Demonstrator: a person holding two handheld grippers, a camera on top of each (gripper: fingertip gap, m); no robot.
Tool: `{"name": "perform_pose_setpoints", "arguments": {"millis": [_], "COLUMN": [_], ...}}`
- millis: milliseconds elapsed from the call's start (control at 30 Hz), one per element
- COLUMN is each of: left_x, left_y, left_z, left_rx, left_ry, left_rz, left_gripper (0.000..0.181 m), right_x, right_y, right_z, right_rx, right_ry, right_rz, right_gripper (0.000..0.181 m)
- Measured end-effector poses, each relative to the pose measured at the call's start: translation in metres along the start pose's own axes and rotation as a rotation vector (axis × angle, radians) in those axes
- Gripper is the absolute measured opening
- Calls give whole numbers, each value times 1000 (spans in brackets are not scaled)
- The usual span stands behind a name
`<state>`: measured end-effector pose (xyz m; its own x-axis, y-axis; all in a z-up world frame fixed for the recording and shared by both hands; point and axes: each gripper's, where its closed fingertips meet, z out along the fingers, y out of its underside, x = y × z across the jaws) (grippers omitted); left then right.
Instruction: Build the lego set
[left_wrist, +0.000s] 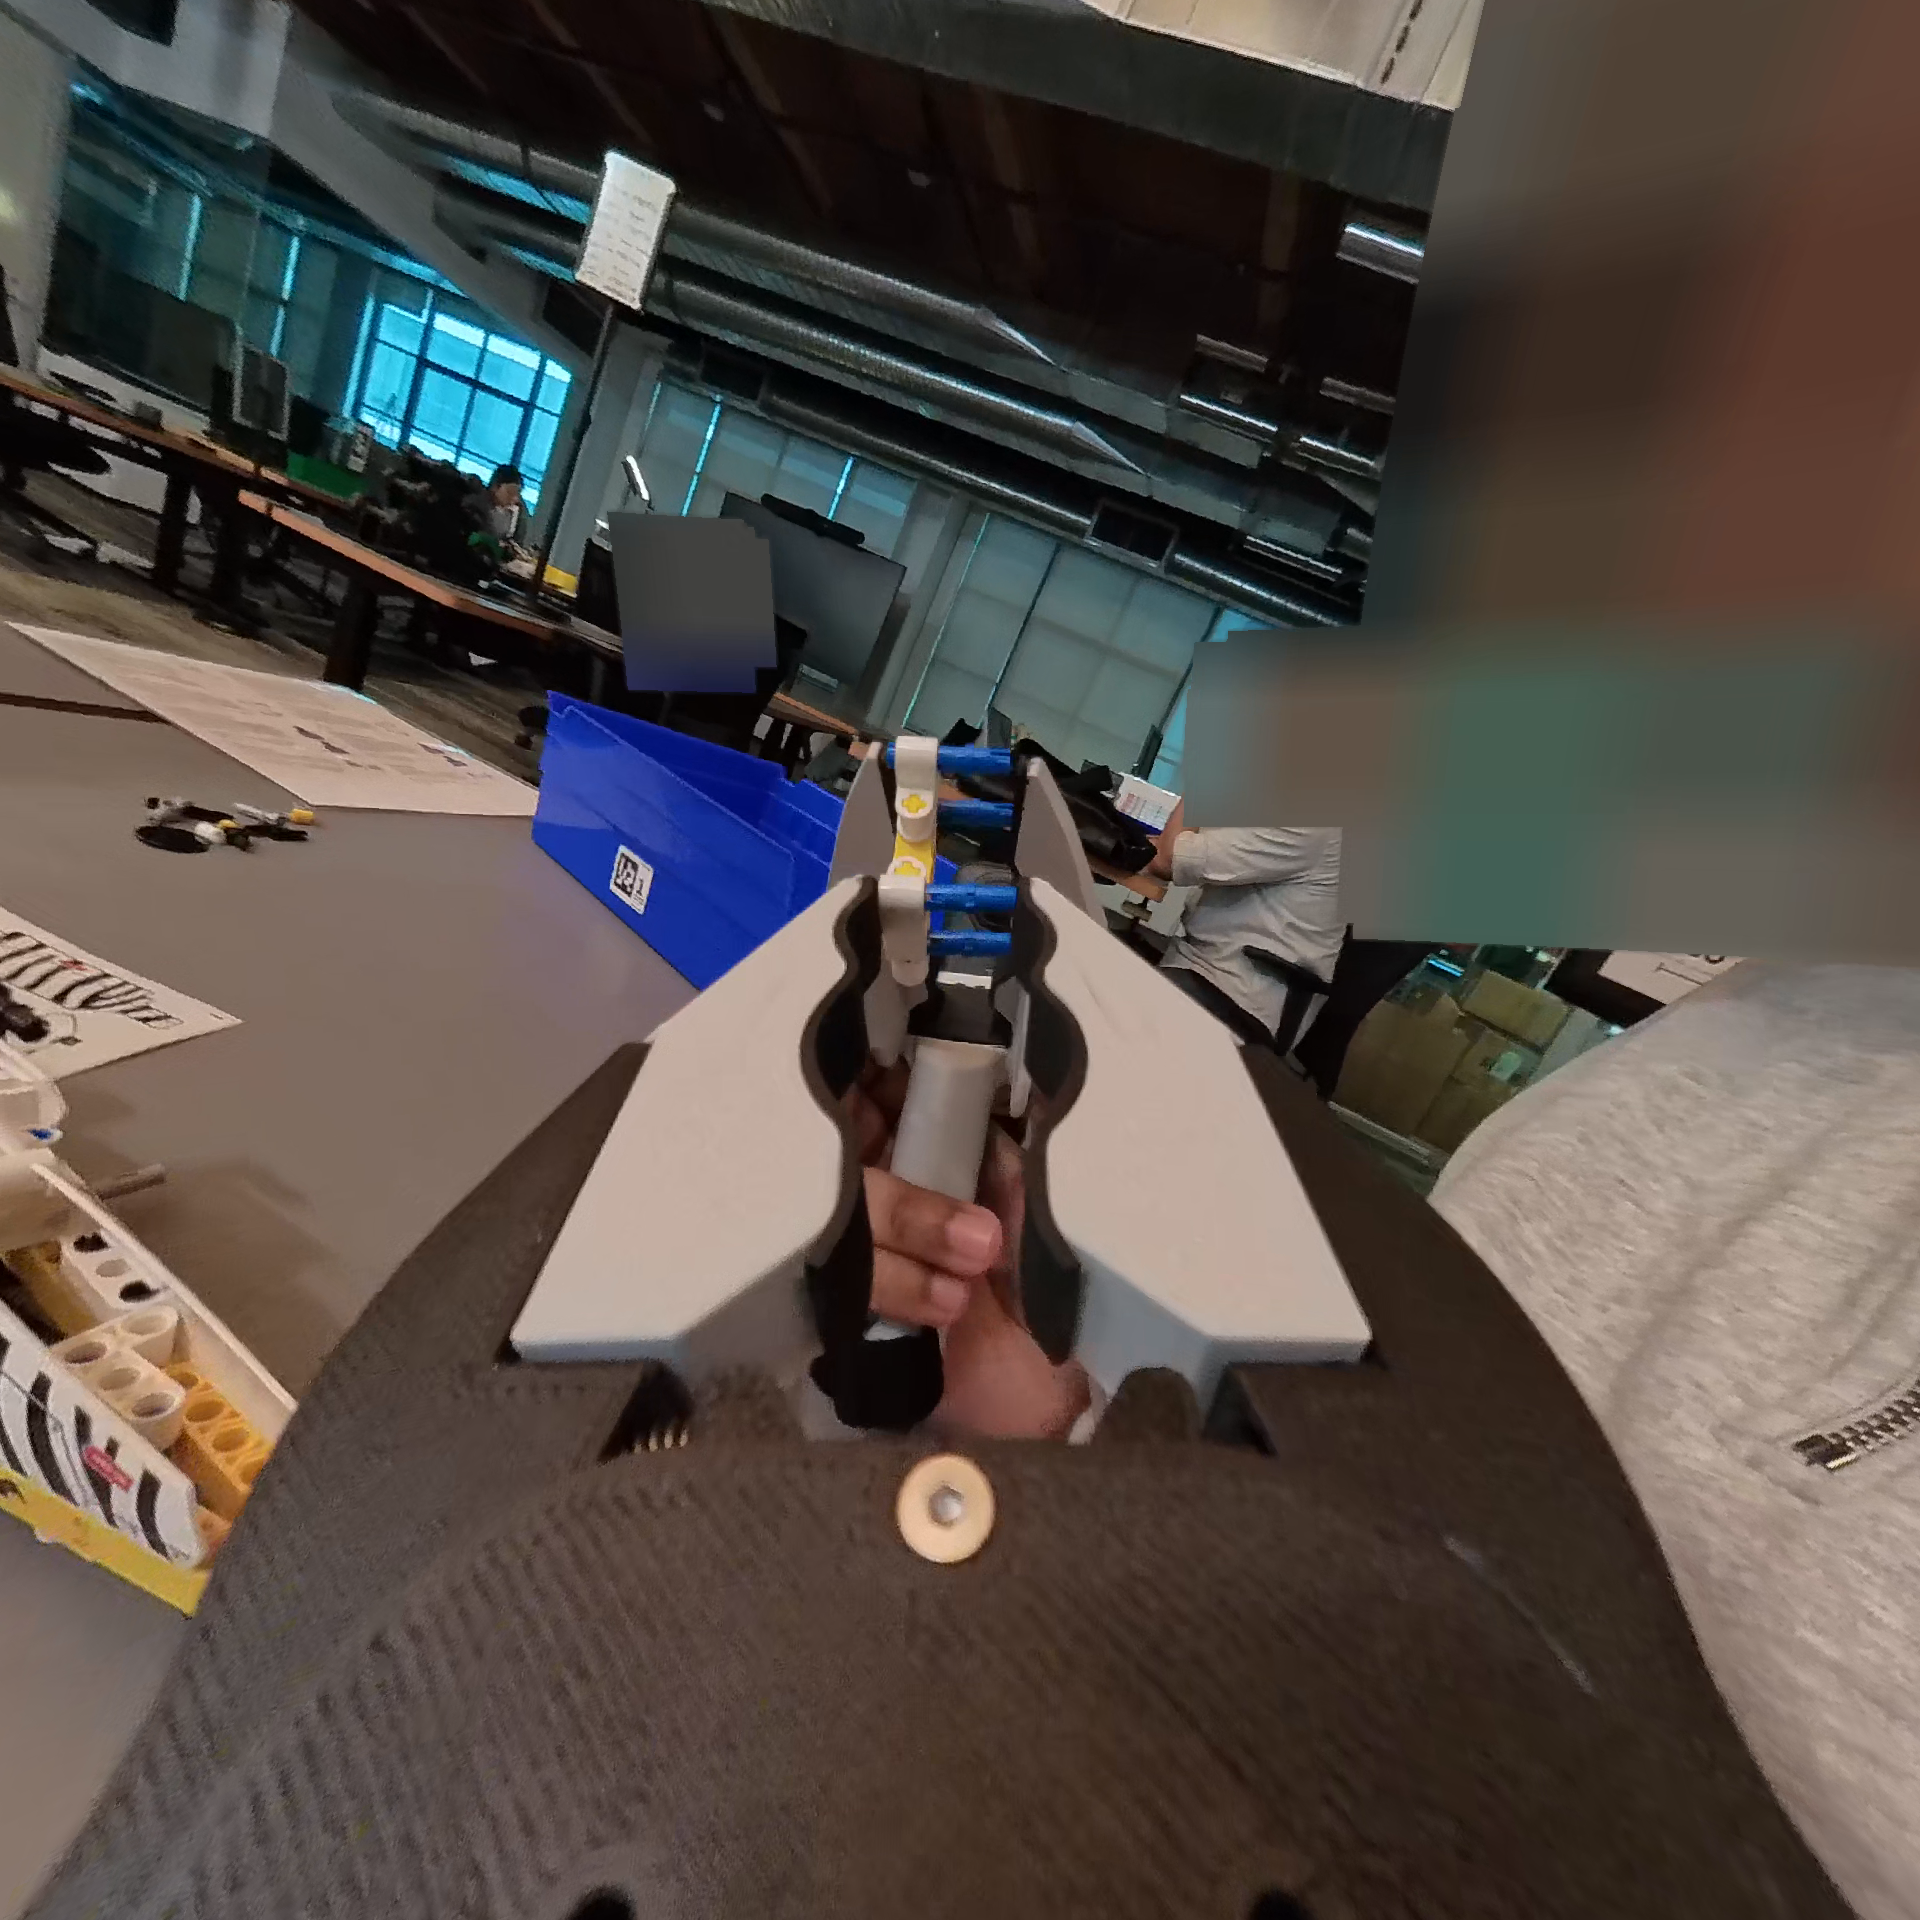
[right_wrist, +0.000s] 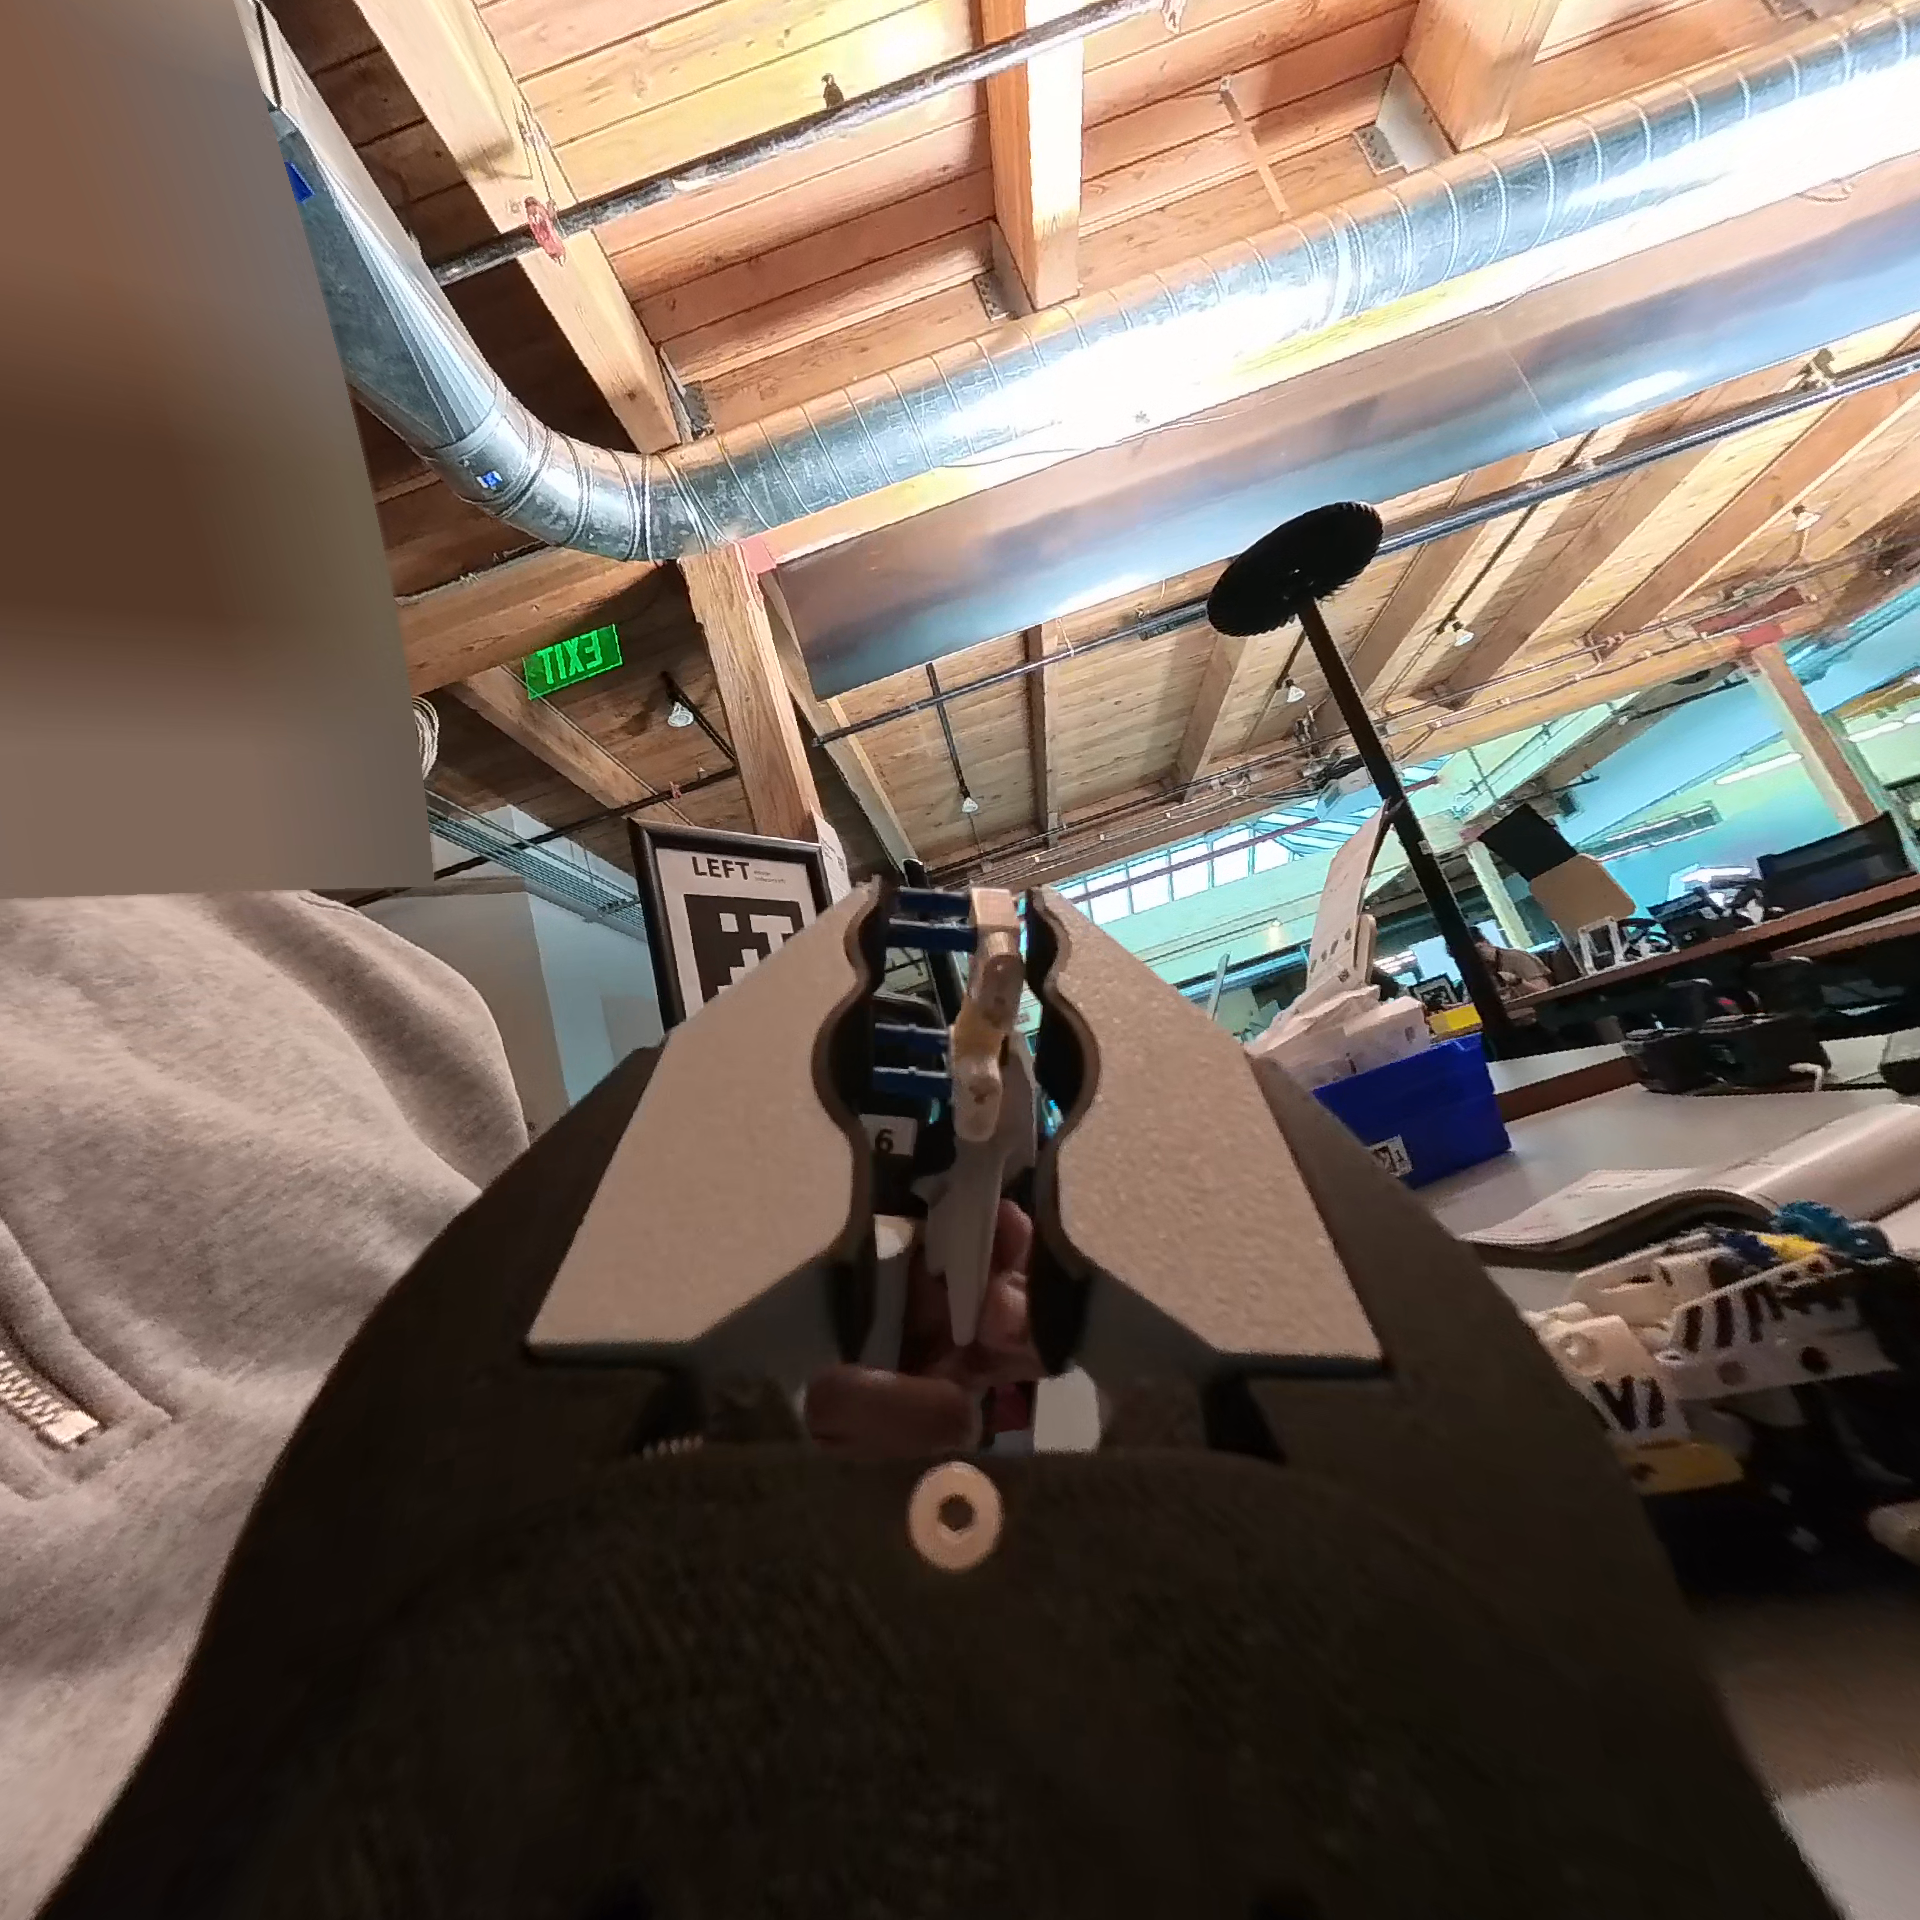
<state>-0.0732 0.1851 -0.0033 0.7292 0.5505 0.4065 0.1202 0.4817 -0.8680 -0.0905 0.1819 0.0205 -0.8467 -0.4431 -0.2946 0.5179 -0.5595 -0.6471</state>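
Both grippers, left gripper and right gripper, clenched on pin subassembly; half-built model lower left on counter, unfinished.

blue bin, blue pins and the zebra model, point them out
blue bin (left_wrist: 665, 831), left wrist view, its side wall
blue pins (left_wrist: 971, 896), left wrist view, shaft of one pin
zebra model (right_wrist: 1725, 1340), right wrist view, its striped panel

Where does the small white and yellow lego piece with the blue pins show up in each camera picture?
Left wrist view: the white and yellow lego piece with blue pins sits centre, between the fingertips of the left gripper.
Right wrist view: the same piece sits centre, between the fingertips of the right gripper.
Shared landmark: the blue plastic bin on the grey table.
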Motion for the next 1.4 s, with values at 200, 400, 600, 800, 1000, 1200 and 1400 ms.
{"name": "perform_pose_setpoints", "arguments": {"millis": [200, 400, 600, 800, 1000, 1200, 1400], "left_x": [0, 0, -3, 4, 9, 7, 7], "left_y": [-2, -3, -9, 0, 10, 2, 4], "left_z": [-5, -10, -14, -8, -7, -9, -8], "left_rx": [4, 3, 0, -82, -137, -95, -122], "left_ry": [19, 8, -9, 17, 37, 25, 20], "left_rz": [-24, 20, 64, 168, 287, 332, 415], "left_gripper": [23, 22, 25, 25, 6, 5, 5], "right_x": [0, -4, -5, -16, -31, -24, -25], "right_y": [1, 2, 8, 18, 30, 23, 28], "right_z": [0, 2, 4, 9, 13, 12, 5], "right_rx": [1, -16, -58, -127, -185, -160, -242], "right_ry": [-13, -33, -30, -108, -182, -129, -156], "right_rz": [25, 11, -29, -26, -61, -141, -208], "right_gripper": [23, 22, 22, 22, 22, 38, 35]}}
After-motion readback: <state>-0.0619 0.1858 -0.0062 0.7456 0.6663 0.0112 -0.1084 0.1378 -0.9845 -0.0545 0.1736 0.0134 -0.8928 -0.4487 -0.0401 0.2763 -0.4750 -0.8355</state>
